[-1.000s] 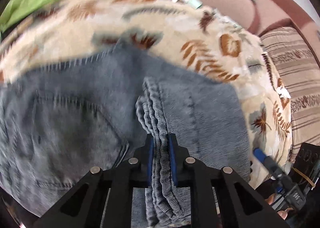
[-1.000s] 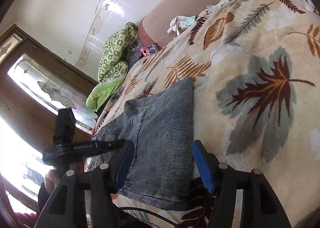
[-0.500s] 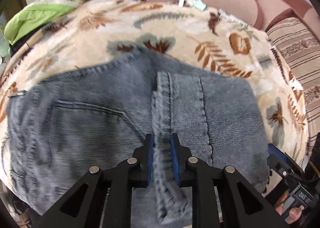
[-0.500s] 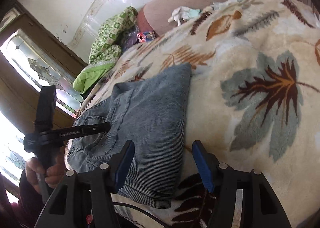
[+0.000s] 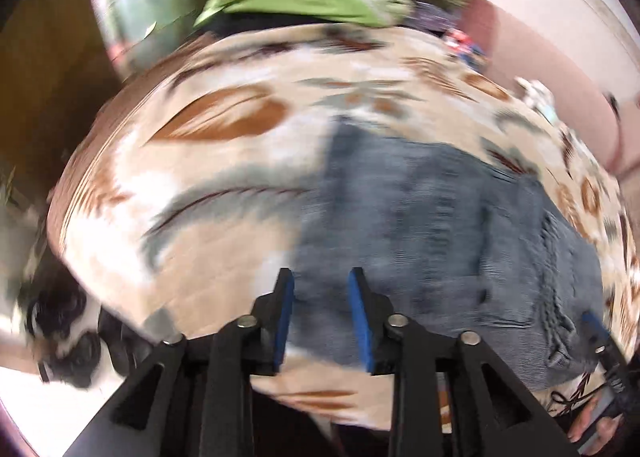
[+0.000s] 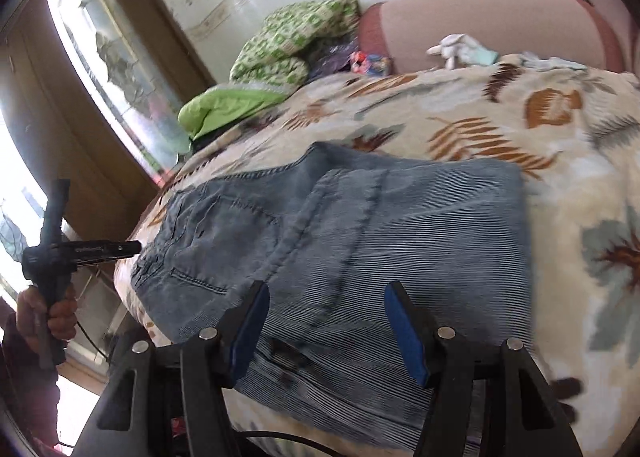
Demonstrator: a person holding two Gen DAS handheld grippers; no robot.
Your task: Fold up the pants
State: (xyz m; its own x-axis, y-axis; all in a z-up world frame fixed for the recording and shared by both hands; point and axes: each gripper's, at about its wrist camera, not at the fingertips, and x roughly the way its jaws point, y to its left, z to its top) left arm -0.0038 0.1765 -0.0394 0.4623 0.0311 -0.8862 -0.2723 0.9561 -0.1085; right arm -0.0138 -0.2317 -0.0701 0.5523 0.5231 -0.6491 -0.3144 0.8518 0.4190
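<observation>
pants (image 6: pixel 360 241): blue-grey denim, folded into a broad block, lying flat on the leaf-print blanket (image 6: pixel 520 125) that covers the bed; a back pocket and a stitched seam face up
left gripper (image 5: pixel 322 317): its blue-padded fingers (image 5: pixel 285 313) have just been opening and stand a modest gap apart with nothing clamped between them; they hang over the near left corner of the pants, where denim meets blanket, and the view is blurred
left gripper from the other side: in the right wrist view it shows off the left edge of the pants, gripped by a hand (image 6: pixel 52 309)
right gripper (image 6: pixel 326 331): fingers (image 6: pixel 404 333) spread wide, empty, poised above the near edge of the pants; whether they touch the cloth I cannot tell
far end of bed: green patterned bedding (image 6: pixel 296 41) bunched against a pink headboard (image 6: pixel 480 25)
</observation>
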